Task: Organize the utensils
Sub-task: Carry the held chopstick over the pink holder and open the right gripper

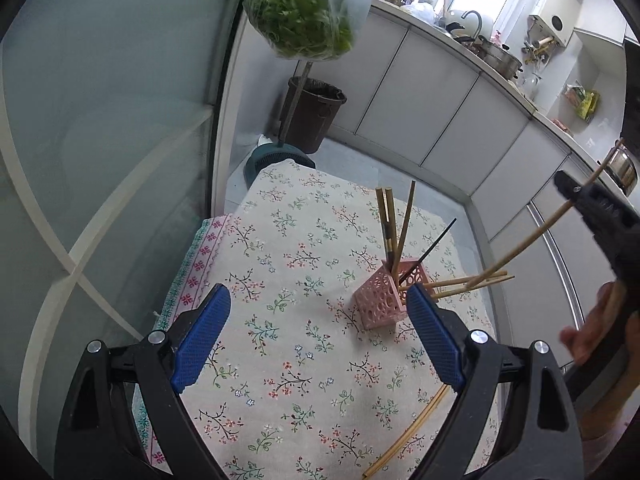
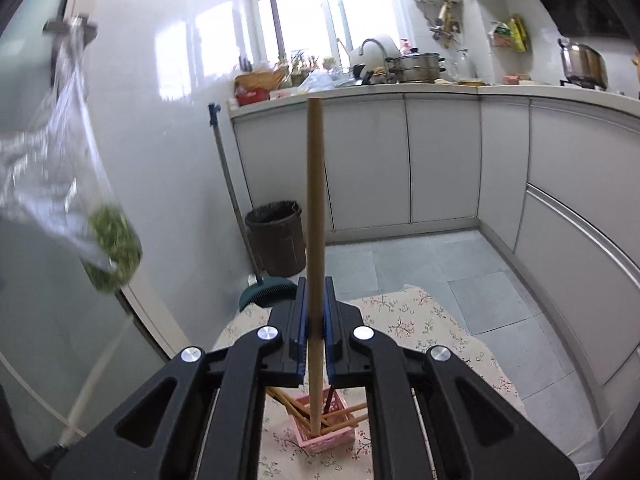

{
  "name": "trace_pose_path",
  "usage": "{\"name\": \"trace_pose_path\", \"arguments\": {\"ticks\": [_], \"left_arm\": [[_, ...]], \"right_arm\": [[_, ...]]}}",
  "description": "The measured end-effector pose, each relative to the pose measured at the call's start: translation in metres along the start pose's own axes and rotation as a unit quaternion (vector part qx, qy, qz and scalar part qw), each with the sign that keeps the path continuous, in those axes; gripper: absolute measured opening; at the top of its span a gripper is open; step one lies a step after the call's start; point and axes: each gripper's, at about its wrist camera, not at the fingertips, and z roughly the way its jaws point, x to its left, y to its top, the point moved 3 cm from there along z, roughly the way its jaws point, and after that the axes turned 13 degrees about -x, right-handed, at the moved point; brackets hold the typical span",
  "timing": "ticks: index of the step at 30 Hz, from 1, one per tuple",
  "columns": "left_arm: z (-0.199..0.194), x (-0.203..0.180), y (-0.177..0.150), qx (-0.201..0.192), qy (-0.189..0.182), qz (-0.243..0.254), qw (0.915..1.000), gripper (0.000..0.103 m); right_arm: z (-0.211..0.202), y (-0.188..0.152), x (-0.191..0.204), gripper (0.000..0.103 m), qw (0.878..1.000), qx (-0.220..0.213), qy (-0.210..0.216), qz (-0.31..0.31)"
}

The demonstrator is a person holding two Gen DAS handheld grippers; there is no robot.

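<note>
Right gripper (image 2: 315,312) clamps a wooden chopstick (image 2: 314,200) upright above the pink holder (image 2: 320,438); left gripper (image 1: 318,312) hangs wide open, empty, over the floral tabletop (image 1: 288,248).

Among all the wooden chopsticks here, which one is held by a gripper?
The pale wooden chopstick clamped upright in the right gripper, above the pink perforated holder. The others stand in that holder or lie on the floral tablecloth.

Bag of greens (image 1: 304,20) blurred + cut off at top edge; chopsticks (image 1: 404,444) near edge partly hidden behind left gripper (image 1: 320,332).
</note>
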Motion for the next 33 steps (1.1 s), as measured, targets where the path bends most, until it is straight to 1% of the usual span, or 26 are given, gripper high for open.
{"name": "trace_pose_path", "arguments": {"ticks": [5, 10, 15, 16, 17, 18, 19, 21, 23, 25, 27, 29, 30, 33], "left_arm": [[0.000, -0.001, -0.001, 0.002, -0.006, 0.009, 0.9999, 0.085], [0.002, -0.002, -0.003, 0.006, -0.004, 0.015, 0.9999, 0.086], [0.002, -0.001, -0.002, 0.002, 0.002, 0.011, 0.9999, 0.086], [0.001, -0.001, -0.001, -0.002, 0.007, 0.015, 0.9999, 0.086], [0.000, -0.001, -0.002, -0.005, 0.012, 0.021, 0.9997, 0.086], [-0.001, -0.002, -0.002, -0.008, 0.014, 0.025, 0.9996, 0.086], [-0.001, -0.003, -0.002, -0.011, 0.012, 0.027, 0.9995, 0.086], [-0.003, -0.007, -0.002, -0.015, 0.006, 0.029, 0.9995, 0.086], [-0.006, -0.013, -0.003, -0.024, -0.001, 0.032, 0.9992, 0.086], [-0.010, -0.021, -0.004, -0.035, -0.001, 0.041, 0.9985, 0.087], [-0.011, -0.029, -0.008, -0.040, 0.003, 0.055, 0.9977, 0.088], [-0.011, -0.038, -0.014, -0.039, 0.001, 0.070, 0.9968, 0.088], [-0.010, -0.042, -0.017, -0.036, -0.001, 0.075, 0.9965, 0.089], [-0.007, -0.059, -0.032, -0.025, -0.005, 0.106, 0.9940, 0.092]], "right_arm": [[0.010, -0.027, 0.009, 0.007, 1.000, 0.001, -0.001, -0.017], [0.024, -0.054, 0.011, 0.007, 1.000, -0.014, -0.003, -0.024], [0.036, -0.088, 0.007, 0.008, 1.000, -0.021, 0.014, -0.019], [0.037, -0.089, 0.004, 0.015, 1.000, -0.015, 0.014, -0.012], [0.036, -0.091, -0.001, 0.018, 1.000, -0.008, 0.016, 0.005], [0.034, -0.090, -0.004, 0.026, 1.000, -0.006, 0.017, 0.018], [0.028, -0.087, -0.008, 0.032, 1.000, -0.006, 0.014, 0.025], [0.012, -0.079, -0.009, 0.032, 1.000, -0.014, 0.009, 0.006], [-0.001, -0.073, -0.009, 0.038, 1.000, -0.019, 0.001, -0.009], [-0.018, -0.070, -0.012, 0.047, 1.000, -0.022, -0.007, -0.017], [-0.035, -0.070, -0.017, 0.051, 0.999, -0.020, -0.023, -0.023], [-0.049, -0.072, -0.024, 0.059, 0.999, -0.018, -0.033, -0.021], [-0.056, -0.074, -0.029, 0.065, 0.999, -0.015, -0.045, -0.021], [-0.071, -0.082, -0.045, 0.074, 0.997, 0.001, -0.070, -0.020]]}}
